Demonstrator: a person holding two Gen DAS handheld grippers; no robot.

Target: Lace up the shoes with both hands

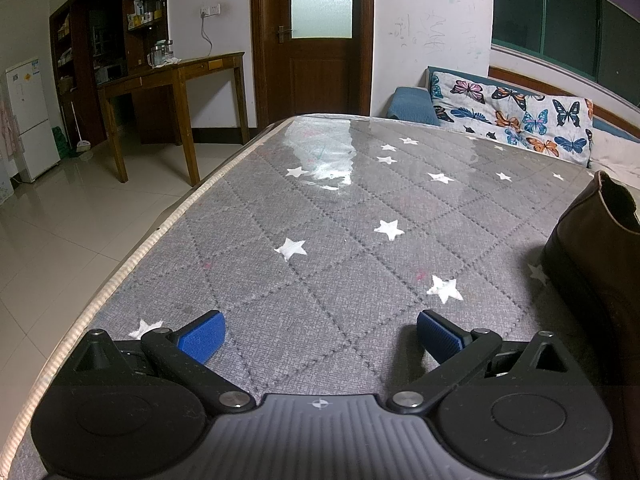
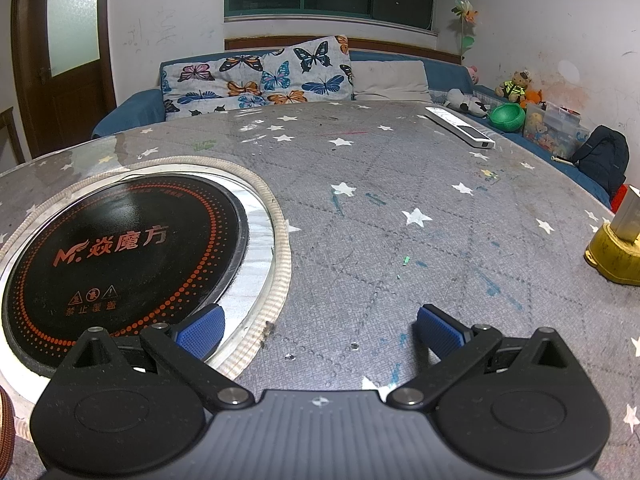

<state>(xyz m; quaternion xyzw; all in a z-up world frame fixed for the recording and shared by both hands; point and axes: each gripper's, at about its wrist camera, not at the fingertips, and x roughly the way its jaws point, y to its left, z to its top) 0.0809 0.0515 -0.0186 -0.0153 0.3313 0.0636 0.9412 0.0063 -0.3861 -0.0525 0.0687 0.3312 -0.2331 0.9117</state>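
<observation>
A brown leather shoe (image 1: 592,248) stands at the right edge of the left wrist view, heel and collar showing, laces hidden. My left gripper (image 1: 318,334) is open over the grey star-print table cover (image 1: 320,220), well left of the shoe, nothing between its blue pads (image 1: 202,336). My right gripper (image 2: 320,330) is open too, low over the same cover (image 2: 400,200), beside the round black induction hob (image 2: 120,256) set into the table. A sliver of brown woven material (image 2: 6,424) shows at the lower left edge of the right wrist view.
The table's left edge (image 1: 132,256) drops to a tiled floor. A wooden desk (image 1: 176,76) and a door (image 1: 320,40) stand beyond. A sofa with a butterfly cushion (image 2: 260,80) lies behind the table. A remote (image 2: 460,126) and a yellow object (image 2: 614,254) rest at the right.
</observation>
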